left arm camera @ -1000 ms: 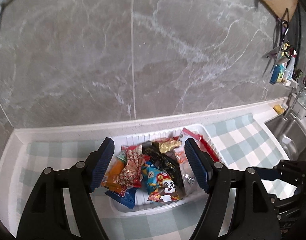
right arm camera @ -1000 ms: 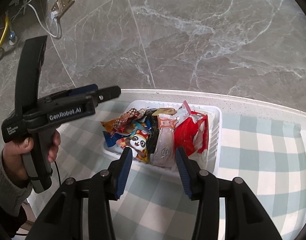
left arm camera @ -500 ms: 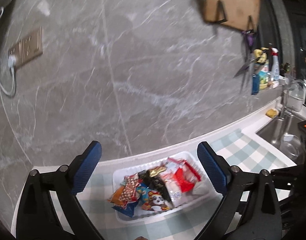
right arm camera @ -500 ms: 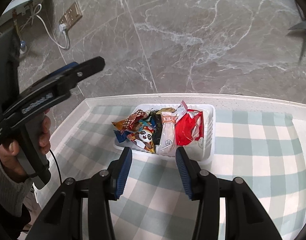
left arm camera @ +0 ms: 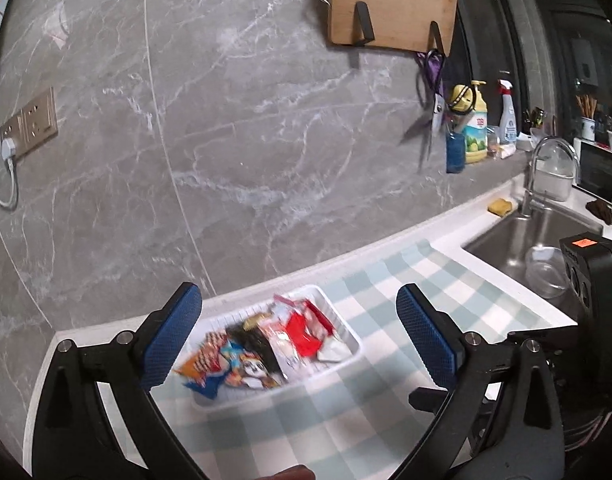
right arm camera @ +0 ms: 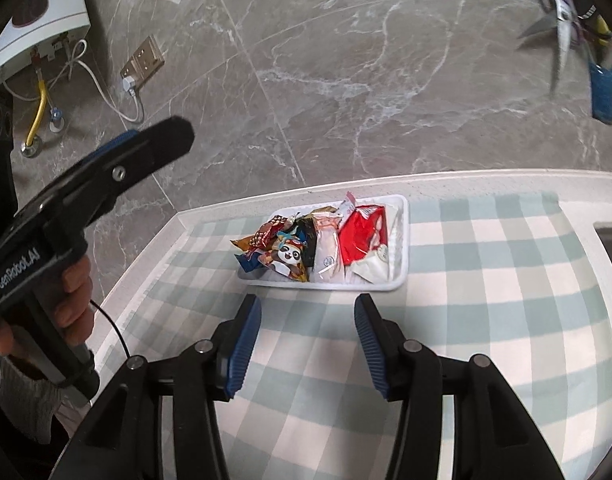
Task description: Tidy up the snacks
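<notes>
A white tray (right arm camera: pixel 404 240) stands on the checked cloth near the wall, full of snack packets. Among them are a panda packet (right arm camera: pixel 286 255), a red packet (right arm camera: pixel 361 236) and a pale pink one (right arm camera: pixel 325 248). My right gripper (right arm camera: pixel 307 300) hovers short of the tray's near rim, its jaws opening with nothing between them. The left wrist view shows the same tray (left arm camera: pixel 356 346) and panda packet (left arm camera: pixel 250 368), blurred. My left gripper (left arm camera: pixel 298 292) stands wide open above and behind the tray, empty. A hand (right arm camera: pixel 72 296) holds its handle.
The checked cloth (right arm camera: pixel 485 280) covers the counter. A sink (left arm camera: pixel 517 240) with a tap (left arm camera: pixel 545 156) lies to the right, with bottles (left arm camera: pixel 475 128) behind it. A cutting board (left arm camera: pixel 389 4) and scissors (left arm camera: pixel 433 120) hang on the marble wall. The counter's left edge (right arm camera: pixel 146 260) is near.
Both grippers have drawn back and up from the tray, which now looks smaller. The left jaws have spread much wider, and the right jaws a little.
</notes>
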A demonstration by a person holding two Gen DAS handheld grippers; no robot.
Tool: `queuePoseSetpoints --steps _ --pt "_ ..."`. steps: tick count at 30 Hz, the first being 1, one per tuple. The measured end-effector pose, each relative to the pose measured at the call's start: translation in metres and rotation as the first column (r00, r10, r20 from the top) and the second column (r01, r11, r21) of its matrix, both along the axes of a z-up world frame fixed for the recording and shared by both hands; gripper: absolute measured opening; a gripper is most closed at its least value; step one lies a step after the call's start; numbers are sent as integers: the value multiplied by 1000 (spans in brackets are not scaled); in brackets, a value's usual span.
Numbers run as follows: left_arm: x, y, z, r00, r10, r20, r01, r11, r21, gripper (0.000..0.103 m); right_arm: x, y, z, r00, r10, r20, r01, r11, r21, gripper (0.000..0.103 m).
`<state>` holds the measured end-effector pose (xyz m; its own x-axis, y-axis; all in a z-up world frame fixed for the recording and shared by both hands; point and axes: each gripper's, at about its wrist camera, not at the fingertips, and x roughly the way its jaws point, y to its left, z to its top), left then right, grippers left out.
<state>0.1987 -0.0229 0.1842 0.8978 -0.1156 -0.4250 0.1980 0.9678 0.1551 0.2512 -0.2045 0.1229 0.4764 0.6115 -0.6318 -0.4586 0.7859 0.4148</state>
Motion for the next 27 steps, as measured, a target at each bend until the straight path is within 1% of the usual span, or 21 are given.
queuePoseSetpoints --steps 3,9,11,13,15,18,21,23,24,26,27 --pt "-9 -5 -3 1000 12 -9 -11 1000 21 99 -8 -7 -3 1000 -5 -17 6 1000 17 54" --pt "-24 -6 -6 998 37 -41 -37 999 0 99 -23 -11 -8 999 6 -35 -5 999 34 54" --pt "-27 -4 -9 996 64 -61 -64 998 -6 99 -28 -12 -8 999 11 -36 -10 999 34 54" --pt "-28 -2 -12 994 71 -86 -72 997 -8 99 -30 -12 -8 999 14 -37 -13 999 34 55" --pt "-29 1 -14 991 94 -98 -94 996 5 99 -33 -13 -10 999 15 -42 -14 999 36 58" --pt "-28 2 -19 982 146 -123 -141 989 49 99 -37 -14 -13 999 20 -50 -18 999 31 58" --pt "-31 1 -22 978 162 -134 -154 986 68 99 -40 -14 -17 998 23 -63 -21 999 30 58" --pt "-33 1 -25 977 149 -152 -141 988 64 99 -42 -15 -20 997 23 -73 -21 999 32 58" --pt "-33 2 -27 976 141 -164 -135 990 49 99 -43 -15 -20 997 25 -76 -22 999 32 58" --pt "-31 4 -31 968 138 -208 -134 990 33 99 -44 -15 -22 996 25 -84 -22 999 33 59" --pt "-31 5 -33 967 140 -213 -138 990 25 99 -45 -15 -23 996 26 -87 -23 999 35 59"
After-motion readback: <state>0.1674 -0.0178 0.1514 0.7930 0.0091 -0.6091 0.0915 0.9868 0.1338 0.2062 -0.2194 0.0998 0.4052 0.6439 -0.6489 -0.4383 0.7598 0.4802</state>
